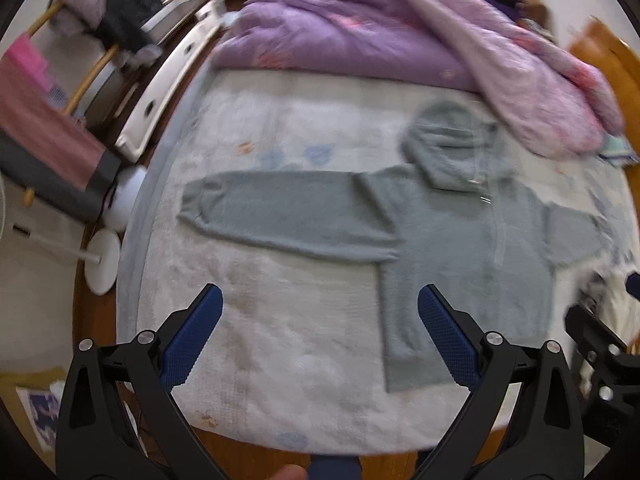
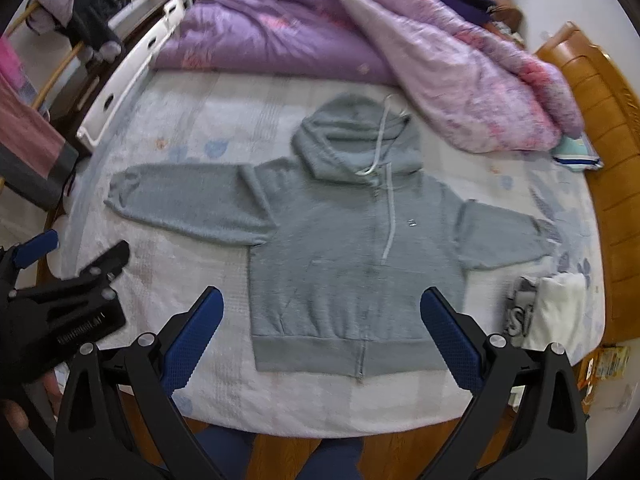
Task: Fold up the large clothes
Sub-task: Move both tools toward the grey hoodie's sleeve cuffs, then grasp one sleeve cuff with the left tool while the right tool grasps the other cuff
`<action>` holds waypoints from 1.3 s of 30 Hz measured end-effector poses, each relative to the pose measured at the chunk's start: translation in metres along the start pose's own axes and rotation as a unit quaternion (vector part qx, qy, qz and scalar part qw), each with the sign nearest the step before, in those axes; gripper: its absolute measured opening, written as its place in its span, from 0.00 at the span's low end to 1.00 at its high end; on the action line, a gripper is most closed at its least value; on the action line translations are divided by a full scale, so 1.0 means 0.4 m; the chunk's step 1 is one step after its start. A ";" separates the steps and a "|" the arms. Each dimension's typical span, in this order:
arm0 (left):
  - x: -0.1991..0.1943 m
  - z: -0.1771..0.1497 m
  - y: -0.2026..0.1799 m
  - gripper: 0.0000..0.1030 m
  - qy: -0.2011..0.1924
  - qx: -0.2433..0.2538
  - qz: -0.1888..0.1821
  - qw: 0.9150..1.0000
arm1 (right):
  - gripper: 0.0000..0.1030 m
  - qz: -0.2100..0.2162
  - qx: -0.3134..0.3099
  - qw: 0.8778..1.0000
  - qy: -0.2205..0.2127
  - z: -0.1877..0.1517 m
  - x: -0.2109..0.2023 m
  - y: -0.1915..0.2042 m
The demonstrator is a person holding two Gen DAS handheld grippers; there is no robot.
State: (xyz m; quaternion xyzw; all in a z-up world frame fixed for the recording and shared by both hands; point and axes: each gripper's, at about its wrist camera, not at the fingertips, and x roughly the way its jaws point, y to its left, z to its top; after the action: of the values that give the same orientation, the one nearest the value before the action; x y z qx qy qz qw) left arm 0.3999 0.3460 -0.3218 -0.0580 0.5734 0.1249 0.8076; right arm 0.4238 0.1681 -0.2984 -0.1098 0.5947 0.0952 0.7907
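A grey zip hoodie [image 2: 344, 248] lies flat and face up on the pale bed sheet [image 2: 192, 128], both sleeves spread out sideways, hood toward the quilt, white drawstrings trailing down the front. In the left wrist view the hoodie [image 1: 460, 248] sits to the right, its long left sleeve [image 1: 280, 212] stretching across the middle. My left gripper [image 1: 320, 300] hovers open above the sheet near the bed's front edge, nothing between its blue pads. My right gripper [image 2: 322, 300] is open too, above the hoodie's hem [image 2: 344, 350]. The left gripper [image 2: 72, 276] also shows at the left of the right wrist view.
A purple and pink quilt [image 2: 360, 40] is heaped at the far side of the bed. A folded white and grey cloth [image 2: 548, 312] lies at the right edge, by the wooden headboard [image 2: 600, 160]. A white rail [image 1: 172, 80] and a clothes rack [image 1: 48, 112] stand left.
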 end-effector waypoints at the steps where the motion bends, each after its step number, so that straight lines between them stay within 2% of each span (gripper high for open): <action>1: 0.033 0.006 0.017 0.95 -0.003 -0.006 0.012 1.000 | 0.92 0.006 -0.002 1.000 0.002 0.012 0.029 0.012; 2: 0.077 0.010 0.038 0.95 0.000 -0.010 0.010 1.000 | 0.92 0.014 -0.006 1.000 0.009 0.025 0.068 0.021; 4: 0.170 0.019 0.076 0.95 0.040 -0.011 -0.026 0.999 | 0.92 0.029 -0.010 0.999 0.020 0.051 0.135 0.039; 5: 0.222 0.019 0.101 0.95 0.065 -0.019 -0.030 0.997 | 0.92 0.040 -0.011 0.999 0.026 0.066 0.168 0.049; 6: 0.268 0.018 0.133 0.95 0.075 -0.033 -0.014 0.997 | 0.92 0.052 -0.013 0.998 0.029 0.083 0.207 0.057; 9: 0.375 0.019 0.235 0.95 0.092 -0.094 -0.010 0.991 | 0.92 0.061 -0.021 0.997 0.035 0.131 0.312 0.087; 11: 0.435 0.022 0.311 0.95 0.090 -0.151 -0.026 0.984 | 0.83 0.073 -0.021 0.996 0.039 0.166 0.385 0.099; 13: 0.497 0.023 0.402 0.95 0.086 -0.227 -0.051 0.969 | 0.64 0.072 -0.024 0.996 0.050 0.182 0.433 0.103; 14: 0.512 0.022 0.429 0.95 0.079 -0.251 -0.050 0.963 | 0.59 0.084 -0.019 0.995 0.057 0.195 0.465 0.099; 15: 0.536 0.023 0.472 0.95 0.069 -0.284 -0.056 0.955 | 0.53 0.092 -0.014 0.994 0.062 0.203 0.489 0.096; 17: 0.574 0.027 0.536 0.95 0.058 -0.342 -0.086 0.934 | 0.49 0.101 -0.006 0.992 0.076 0.214 0.536 0.091; 19: 0.615 0.029 0.596 0.94 0.035 -0.402 -0.106 0.909 | 0.49 0.108 0.002 0.991 0.080 0.218 0.568 0.087; 21: 0.650 0.037 0.635 0.94 0.024 -0.431 -0.105 0.896 | 0.49 0.108 0.010 0.991 0.084 0.222 0.605 0.081; 22: 0.661 0.041 0.642 0.94 0.024 -0.433 -0.100 0.895 | 0.49 0.111 0.017 0.990 0.087 0.224 0.625 0.077; 23: 0.689 0.055 0.652 0.94 0.029 -0.428 -0.092 0.899 | 0.49 0.113 0.022 0.989 0.089 0.225 0.637 0.072; 24: 0.711 0.066 0.656 0.89 0.032 -0.421 -0.088 0.902 | 0.49 0.114 0.030 0.989 0.092 0.226 0.655 0.067; 25: 0.733 0.075 0.658 0.76 0.037 -0.417 -0.088 0.904 | 0.49 0.118 0.037 0.988 0.095 0.226 0.672 0.062; 28: 0.790 0.089 0.664 0.65 0.056 -0.408 -0.095 0.906 | 0.49 0.132 0.055 0.985 0.101 0.226 0.712 0.051; 30: 0.806 0.093 0.662 0.63 0.059 -0.397 -0.081 0.912 | 0.49 0.143 0.069 0.981 0.107 0.225 0.739 0.043; 32: 0.814 0.089 0.665 0.48 0.056 -0.397 -0.067 0.914 | 0.49 0.153 0.080 0.979 0.111 0.223 0.756 0.034; 33: 0.817 0.084 0.672 0.29 0.055 -0.400 -0.060 0.913 | 0.48 0.159 0.085 0.977 0.116 0.222 0.766 0.033; 34: 0.816 0.077 0.684 0.15 0.049 -0.410 -0.065 0.909 | 0.42 0.162 0.087 0.976 0.119 0.219 0.775 0.031; 35: 0.811 0.072 0.691 0.14 0.043 -0.421 -0.076 0.903 | 0.39 0.167 0.091 0.974 0.124 0.217 0.784 0.029; 36: 0.801 0.063 0.702 0.12 0.035 -0.433 -0.087 0.896 | 0.31 0.173 0.098 0.971 0.130 0.214 0.793 0.024; 37: 0.789 0.058 0.706 0.11 0.030 -0.434 -0.088 0.896 | 0.23 0.179 0.106 0.969 0.136 0.209 0.801 0.020; 39: 0.735 0.050 0.707 0.11 0.008 -0.424 -0.073 0.903 | 0.12 0.190 0.117 0.964 0.144 0.199 0.814 0.013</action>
State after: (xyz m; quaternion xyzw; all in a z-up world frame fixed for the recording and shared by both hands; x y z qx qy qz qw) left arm 0.4338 0.6624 -0.5778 -0.4381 0.4669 0.2962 0.7088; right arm 0.5848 0.2026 -0.5905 0.0864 0.7189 0.1569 0.6717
